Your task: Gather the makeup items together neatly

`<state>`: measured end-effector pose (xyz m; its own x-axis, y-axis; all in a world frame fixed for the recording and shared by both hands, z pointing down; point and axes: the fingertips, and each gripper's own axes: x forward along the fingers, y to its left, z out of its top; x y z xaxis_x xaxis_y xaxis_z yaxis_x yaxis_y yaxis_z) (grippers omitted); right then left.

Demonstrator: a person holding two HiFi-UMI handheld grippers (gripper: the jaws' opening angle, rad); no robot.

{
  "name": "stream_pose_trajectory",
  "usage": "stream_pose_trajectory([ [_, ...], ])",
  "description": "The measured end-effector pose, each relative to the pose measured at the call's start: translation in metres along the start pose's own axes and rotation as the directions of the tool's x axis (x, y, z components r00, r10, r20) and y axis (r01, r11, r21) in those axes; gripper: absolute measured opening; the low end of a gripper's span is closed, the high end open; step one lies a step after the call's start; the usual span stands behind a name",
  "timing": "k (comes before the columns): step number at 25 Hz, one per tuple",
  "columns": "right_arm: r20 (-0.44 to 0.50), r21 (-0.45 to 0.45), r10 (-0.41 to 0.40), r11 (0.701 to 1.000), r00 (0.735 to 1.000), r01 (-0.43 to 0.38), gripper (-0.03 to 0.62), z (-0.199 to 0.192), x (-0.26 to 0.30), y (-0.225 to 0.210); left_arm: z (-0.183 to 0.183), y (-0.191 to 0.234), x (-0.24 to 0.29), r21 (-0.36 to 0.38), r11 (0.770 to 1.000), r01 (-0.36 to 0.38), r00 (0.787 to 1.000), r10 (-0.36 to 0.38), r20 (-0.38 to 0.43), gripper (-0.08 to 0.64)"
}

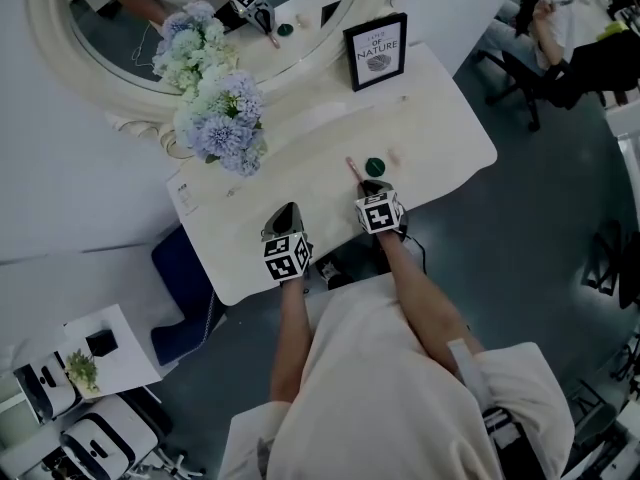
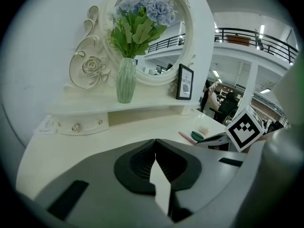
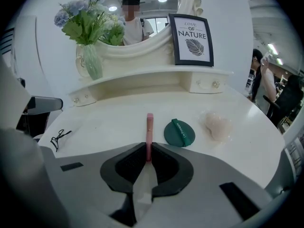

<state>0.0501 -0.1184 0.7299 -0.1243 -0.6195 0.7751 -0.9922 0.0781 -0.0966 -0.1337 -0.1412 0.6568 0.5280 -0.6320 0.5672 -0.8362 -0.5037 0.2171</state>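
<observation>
Item 1: pink stick, near end pinched in my right gripper, just beside the green pad. I'd lay it flat alongside. My left gripper: pressed together, empty.

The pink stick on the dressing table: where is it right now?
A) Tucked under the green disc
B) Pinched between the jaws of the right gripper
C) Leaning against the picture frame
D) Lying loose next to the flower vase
B: in the right gripper view the pink stick runs straight into the right gripper, whose jaws are closed on its near end, with the green disc lying apart to its right.
</observation>
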Motion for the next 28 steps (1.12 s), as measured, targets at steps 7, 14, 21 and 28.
stream_pose_trajectory([
  [7, 0.01, 0.005, -0.011, 1.0, 1.0, 0.011, 0.097, 0.002, -0.003, 0.001, -0.004, 0.003, -0.004, -0.01, 1.0, -0.004, 1.0, 0.004, 0.002, 0.015],
  [14, 0.073, 0.027, -0.02, 0.999, 0.997, 0.018, 0.124, 0.028, -0.012, 0.009, -0.01, 0.018, -0.016, -0.022, 0.999, -0.024, 1.0, 0.024, 0.003, 0.015],
  [21, 0.085, -0.119, 0.203, 0.974, 0.975, -0.193, 0.124, 0.045, -0.005, 0.107, -0.02, 0.054, -0.043, -0.04, 0.995, -0.087, 0.996, 0.087, 0.013, 0.015],
  [28, 0.036, -0.195, 0.53, 0.836, 0.848, -0.514, 0.124, 0.033, -0.008, 0.22, -0.038, 0.097, -0.077, -0.091, 0.986, -0.141, 0.99, 0.143, 0.017, 0.015],
])
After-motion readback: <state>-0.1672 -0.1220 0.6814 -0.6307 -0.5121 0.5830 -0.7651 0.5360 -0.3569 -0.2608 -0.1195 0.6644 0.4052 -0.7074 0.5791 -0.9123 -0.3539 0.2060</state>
